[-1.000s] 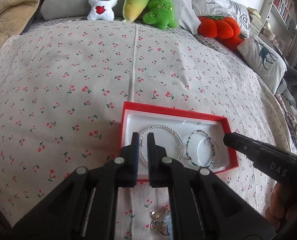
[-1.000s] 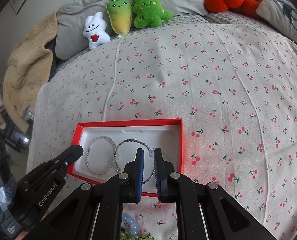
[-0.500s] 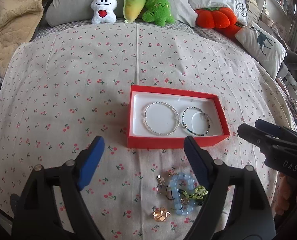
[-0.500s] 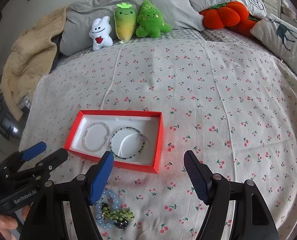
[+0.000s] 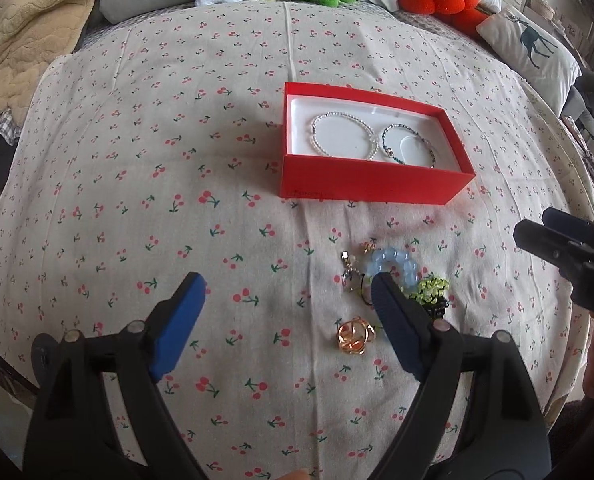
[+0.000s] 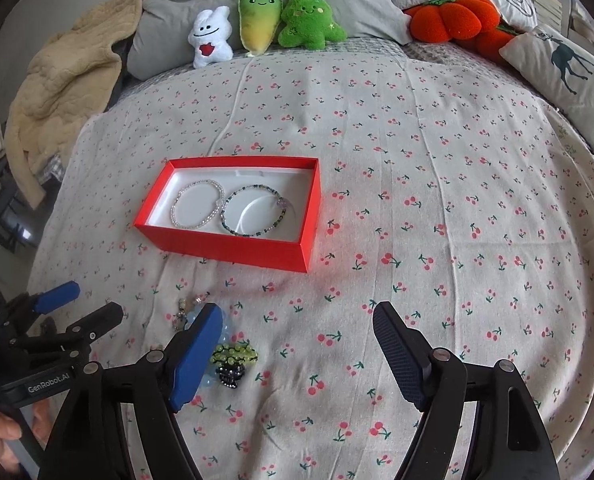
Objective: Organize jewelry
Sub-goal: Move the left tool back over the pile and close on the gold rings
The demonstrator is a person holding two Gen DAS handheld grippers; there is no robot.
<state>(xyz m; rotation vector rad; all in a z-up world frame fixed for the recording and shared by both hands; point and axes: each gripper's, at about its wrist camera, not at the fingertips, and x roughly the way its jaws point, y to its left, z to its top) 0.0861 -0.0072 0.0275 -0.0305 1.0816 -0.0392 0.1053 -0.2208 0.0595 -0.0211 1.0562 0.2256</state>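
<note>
A red box point(image 5: 369, 188) point(image 6: 225, 250) with a white lining lies on the cherry-print bedspread. It holds a clear bead bracelet point(image 5: 343, 135) point(image 6: 197, 209) and a dark bead bracelet point(image 5: 407, 146) point(image 6: 254, 216). In front of it lies a small pile: a pale blue bead bracelet point(image 5: 395, 262), a green and black bead piece point(image 5: 431, 296) point(image 6: 233, 360), a gold ring point(image 5: 353, 336) and small charms point(image 5: 349, 272). My left gripper point(image 5: 287, 304) is open and empty, its right finger over the pile. My right gripper point(image 6: 297, 336) is open and empty, just right of the pile.
Plush toys point(image 6: 257, 24) lean on grey pillows at the head of the bed. An orange pumpkin cushion point(image 6: 453, 20) and a deer-print pillow point(image 6: 565, 68) lie at the right. A beige blanket point(image 6: 57, 92) hangs at the left edge.
Both grippers have opened and pulled back from the box toward me. The pile of loose jewelry has come into view under them.
</note>
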